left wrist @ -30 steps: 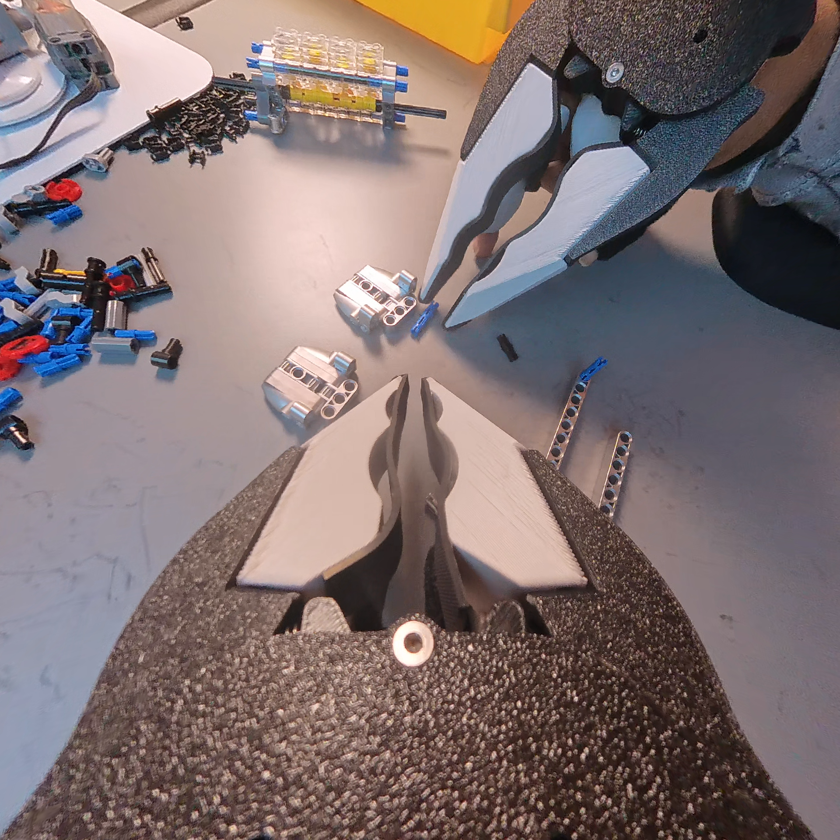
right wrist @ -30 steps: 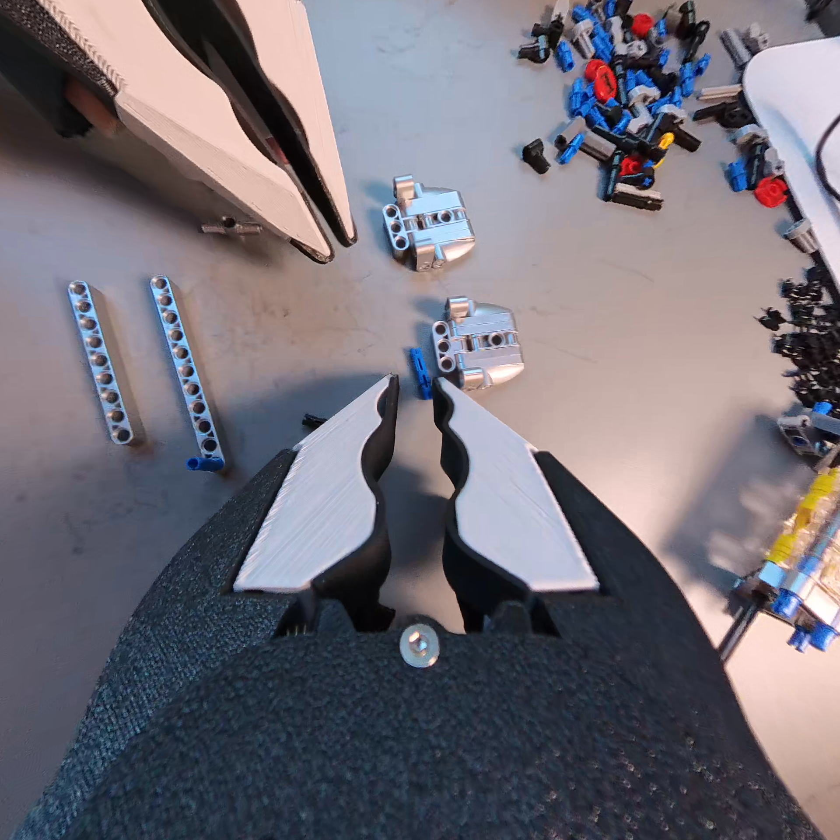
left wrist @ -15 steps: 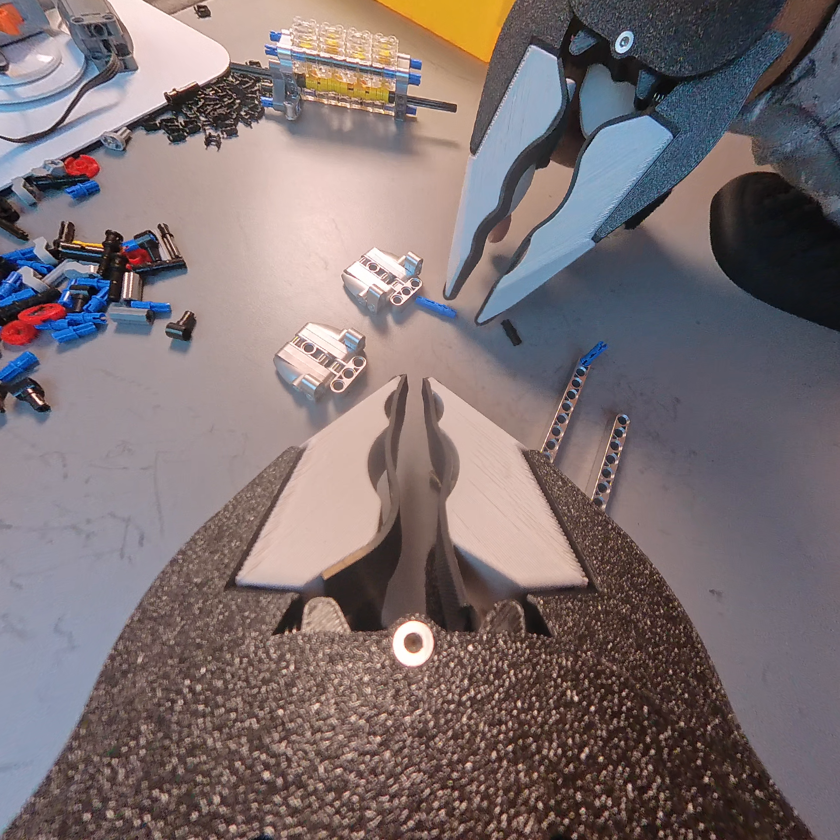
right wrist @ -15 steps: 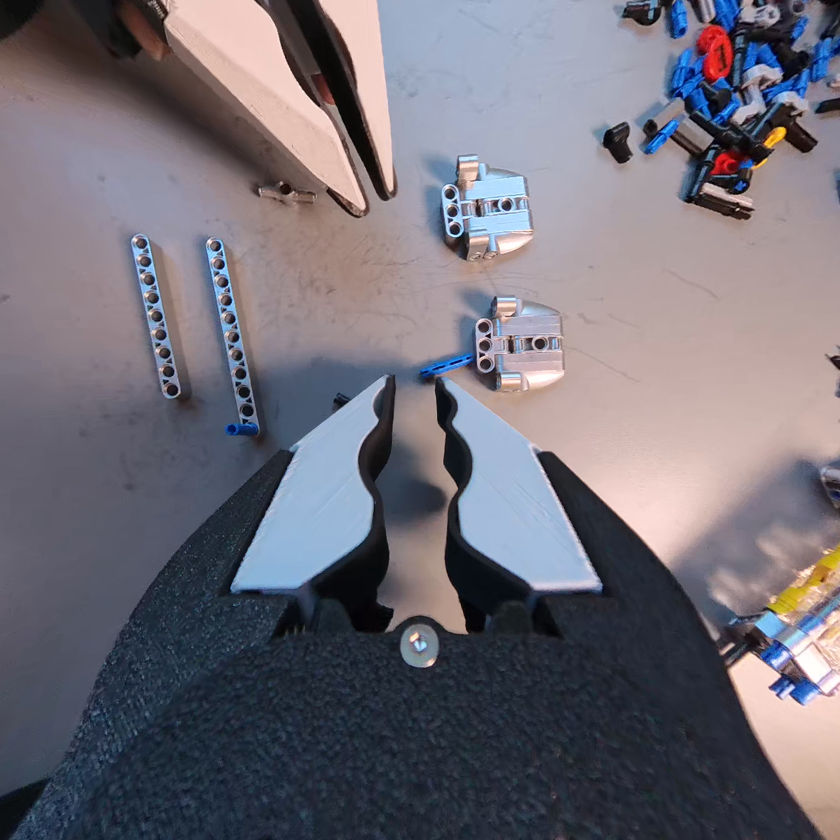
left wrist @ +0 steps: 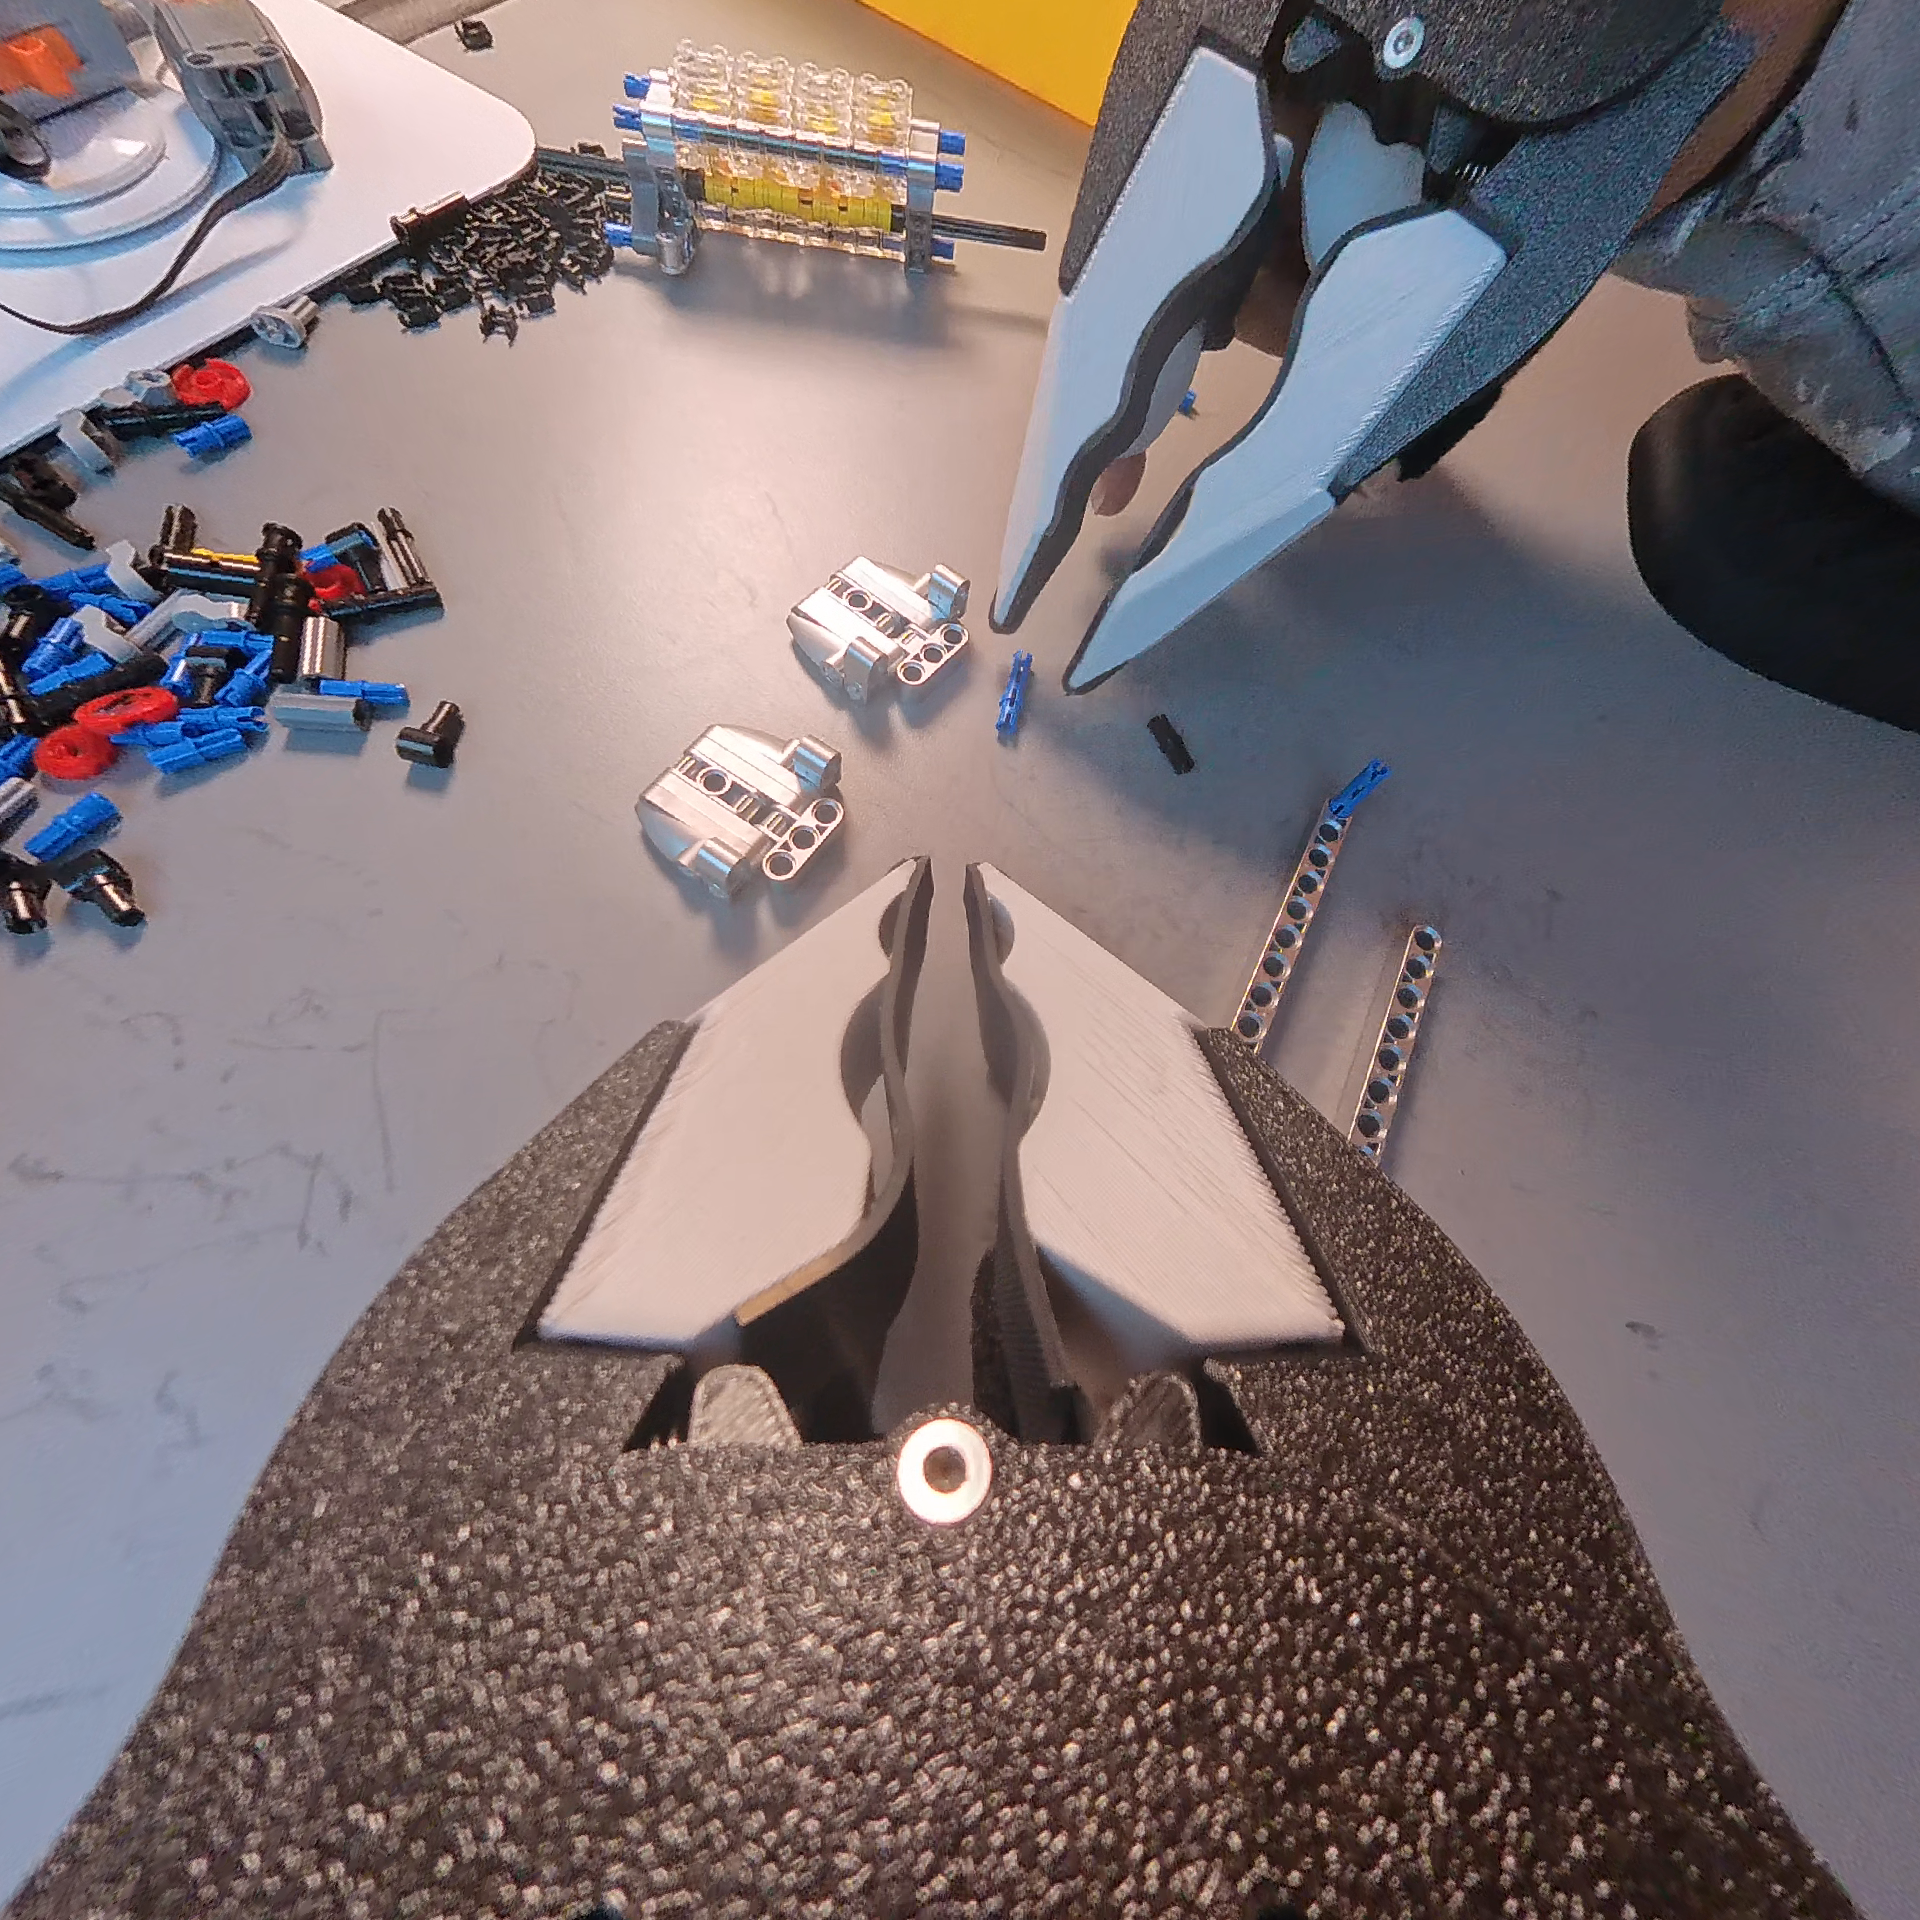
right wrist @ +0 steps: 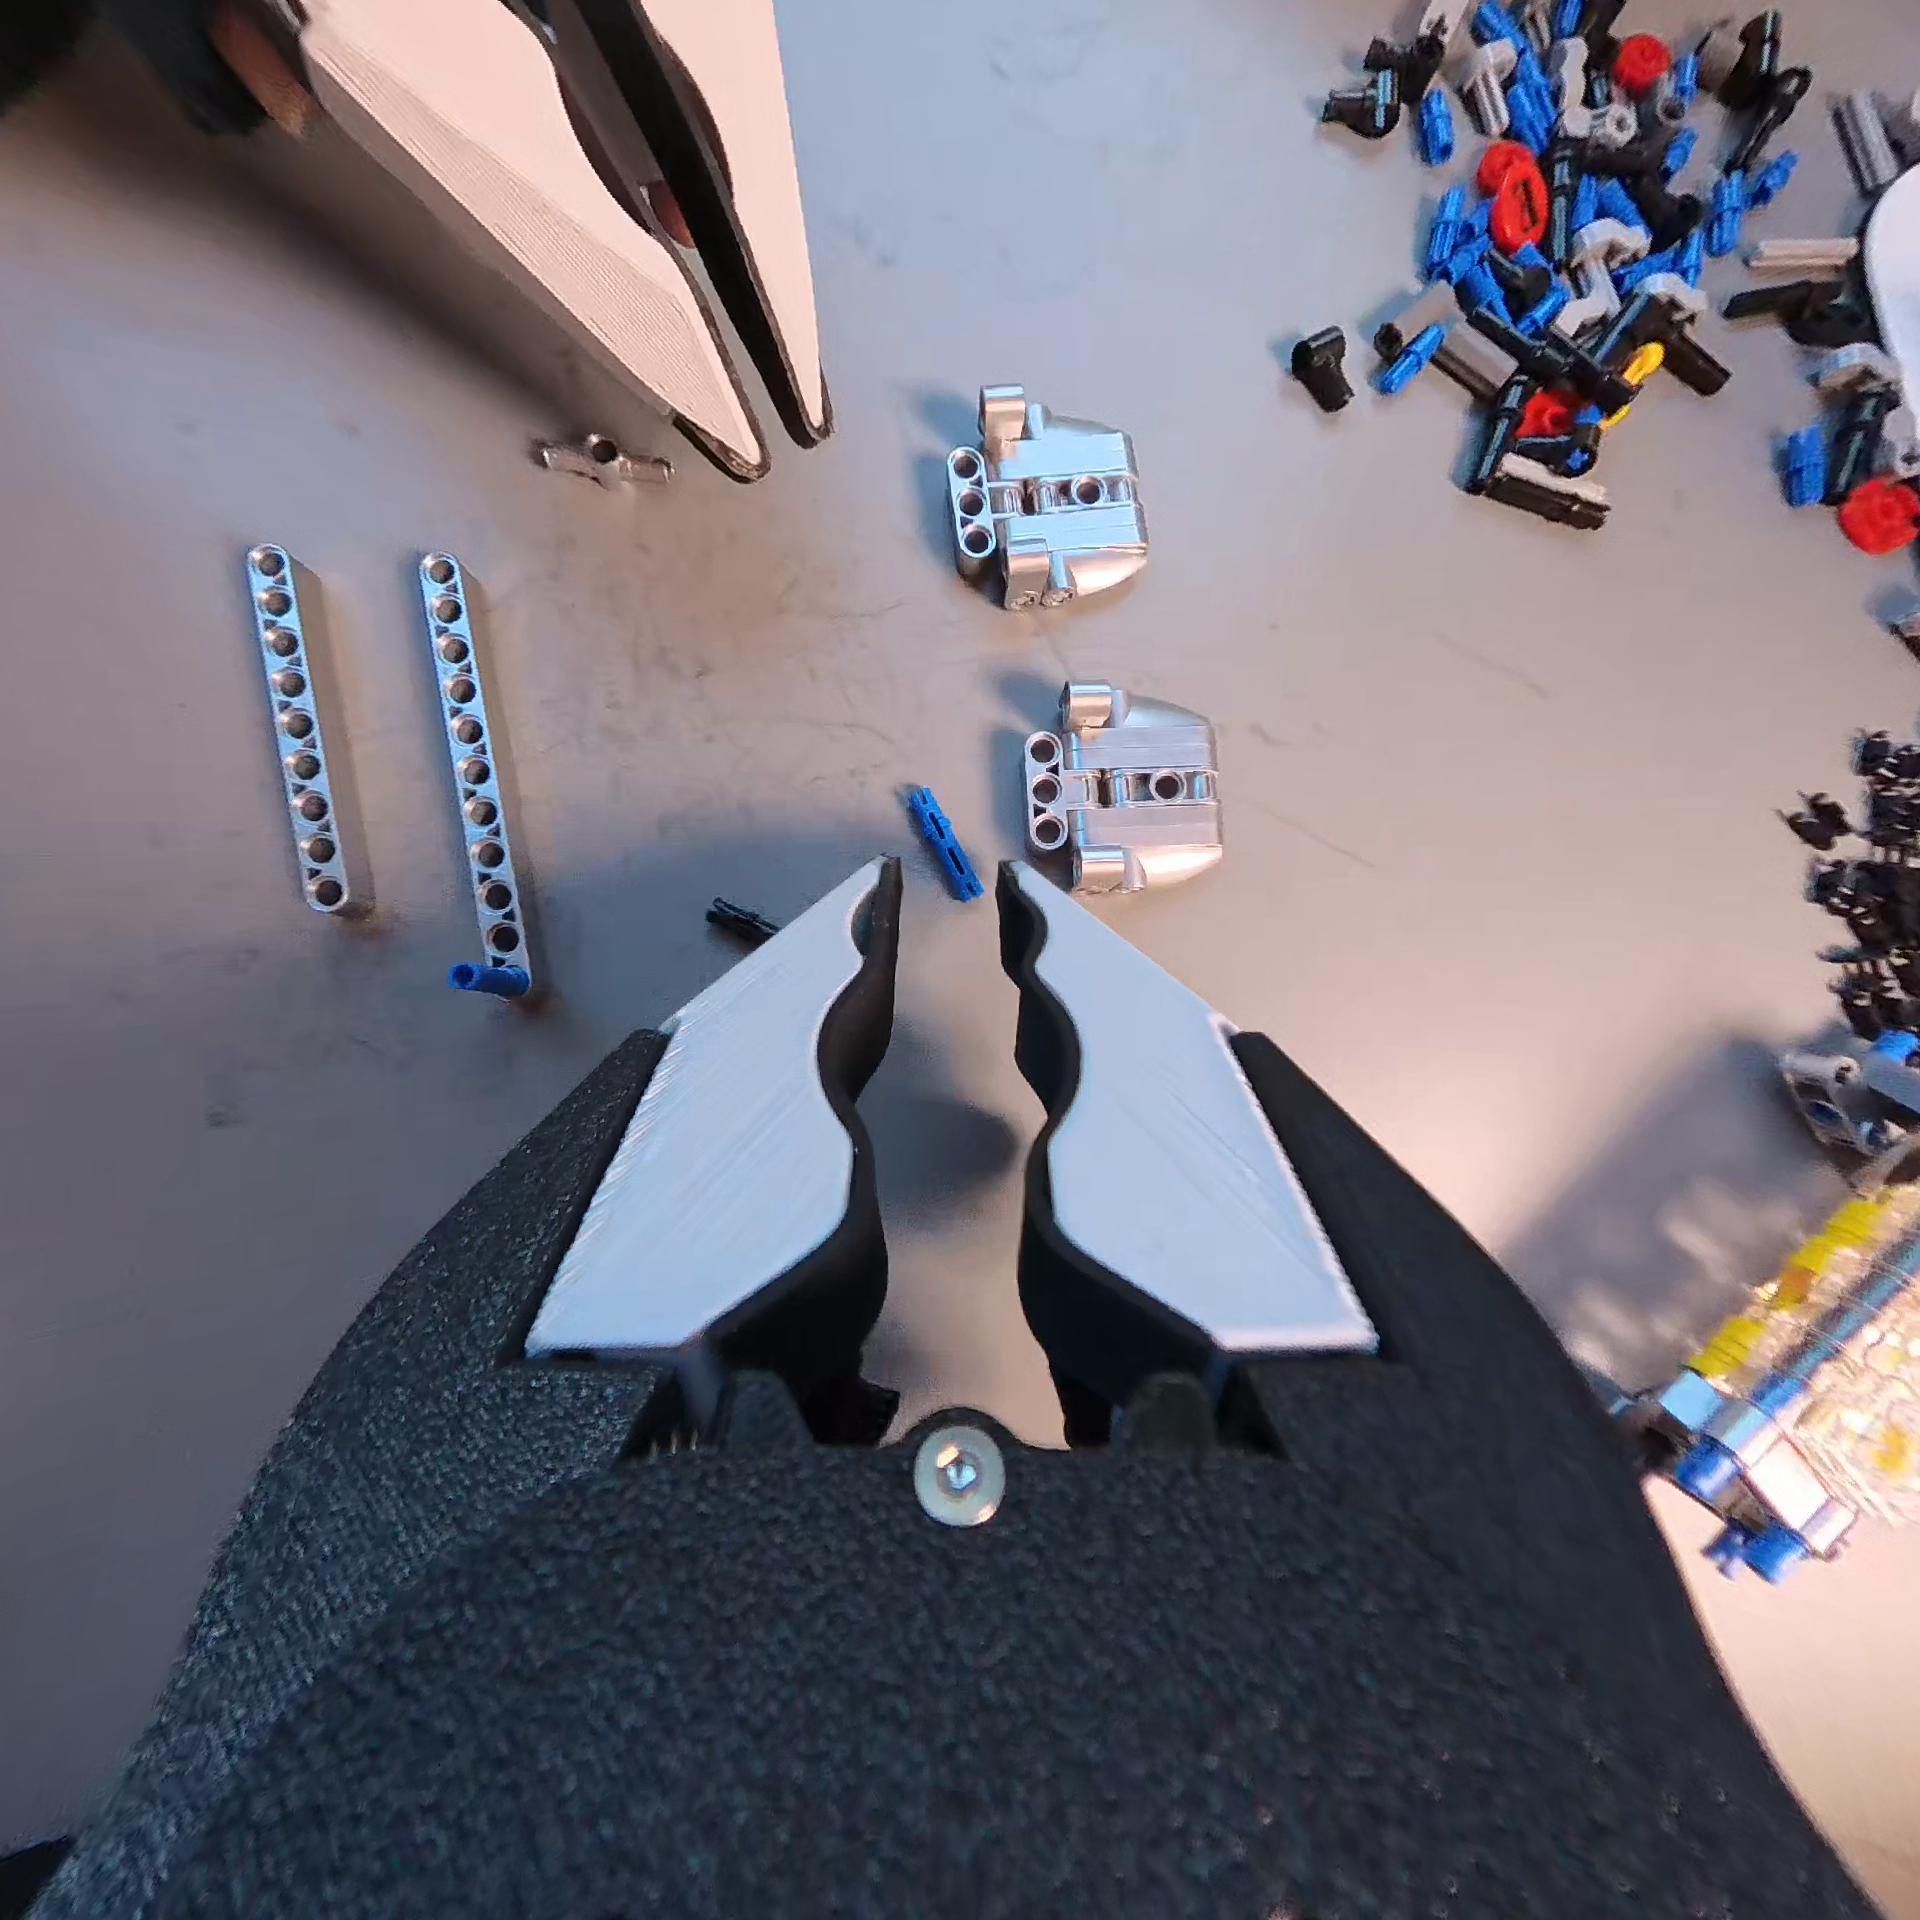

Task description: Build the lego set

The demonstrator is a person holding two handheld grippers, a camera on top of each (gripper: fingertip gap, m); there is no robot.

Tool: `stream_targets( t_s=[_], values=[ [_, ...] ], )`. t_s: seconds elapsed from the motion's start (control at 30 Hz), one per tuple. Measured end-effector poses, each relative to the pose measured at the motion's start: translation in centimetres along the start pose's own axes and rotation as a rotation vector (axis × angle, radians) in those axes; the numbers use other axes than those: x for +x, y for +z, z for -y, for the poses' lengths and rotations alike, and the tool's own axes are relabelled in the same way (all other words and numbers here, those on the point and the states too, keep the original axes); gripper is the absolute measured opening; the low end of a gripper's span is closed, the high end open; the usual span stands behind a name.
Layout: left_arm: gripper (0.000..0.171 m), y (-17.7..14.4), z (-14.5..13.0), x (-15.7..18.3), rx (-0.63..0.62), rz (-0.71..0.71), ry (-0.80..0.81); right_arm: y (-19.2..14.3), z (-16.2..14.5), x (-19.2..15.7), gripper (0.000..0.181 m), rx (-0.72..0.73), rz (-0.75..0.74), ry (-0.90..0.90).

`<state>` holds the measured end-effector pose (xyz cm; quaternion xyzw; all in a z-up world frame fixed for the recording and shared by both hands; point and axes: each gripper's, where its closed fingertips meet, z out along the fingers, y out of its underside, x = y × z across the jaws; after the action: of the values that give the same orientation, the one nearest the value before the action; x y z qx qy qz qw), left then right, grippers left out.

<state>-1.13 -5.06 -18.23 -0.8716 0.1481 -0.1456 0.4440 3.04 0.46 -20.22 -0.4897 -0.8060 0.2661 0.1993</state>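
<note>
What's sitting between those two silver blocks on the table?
Nothing: between the nearer silver block and the farther silver block only bare grey table shows, clearest in the right wrist view.

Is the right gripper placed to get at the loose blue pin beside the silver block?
Probably yes: the right gripper is open, its tips just short of the blue pin, which lies flat with nothing over it; the silver block sits close beside.

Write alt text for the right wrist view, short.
The right gripper, fingers apart, hovers low over a grey table with a small blue pin just beyond its tips. Two silver blocks lie past the pin, two holed beams to the left, and the left gripper reaches in from the top.
</note>
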Motion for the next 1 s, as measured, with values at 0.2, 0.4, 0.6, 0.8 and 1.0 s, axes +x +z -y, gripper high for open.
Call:
stream_targets(
  t_s=[0.2, 0.4, 0.6, 0.8, 1.0],
  values=[
    [0.005, 0.0, 0.3, 0.8, 0.019, -0.041, 0.009, 0.8, -0.1, -0.1, 0.005, -0.009, 0.012, -0.018],
    [0.012, 0.3, 0.7, 2.4, 0.031, -0.082, 0.078, 0.6, 1.0, -1.5, 0.003, 0.038, 0.025, -0.096],
    [0.012, 0.9, 0.6, 4.0, 0.031, -0.073, 0.255, -0.2, 2.9, -4.7, 0.003, 0.074, 0.078, -0.207],
    [0.004, 1.1, 0.0, 5.1, 0.013, -0.095, 0.334, -0.5, 3.3, -6.1, 0.003, 0.085, 0.11, -0.231],
    [0.0, 0.7, 0.4, 5.6, 0.037, -0.121, 0.329, -1.4, 3.9, -6.4, 0.0, 0.146, 0.138, -0.199]
  ],
)
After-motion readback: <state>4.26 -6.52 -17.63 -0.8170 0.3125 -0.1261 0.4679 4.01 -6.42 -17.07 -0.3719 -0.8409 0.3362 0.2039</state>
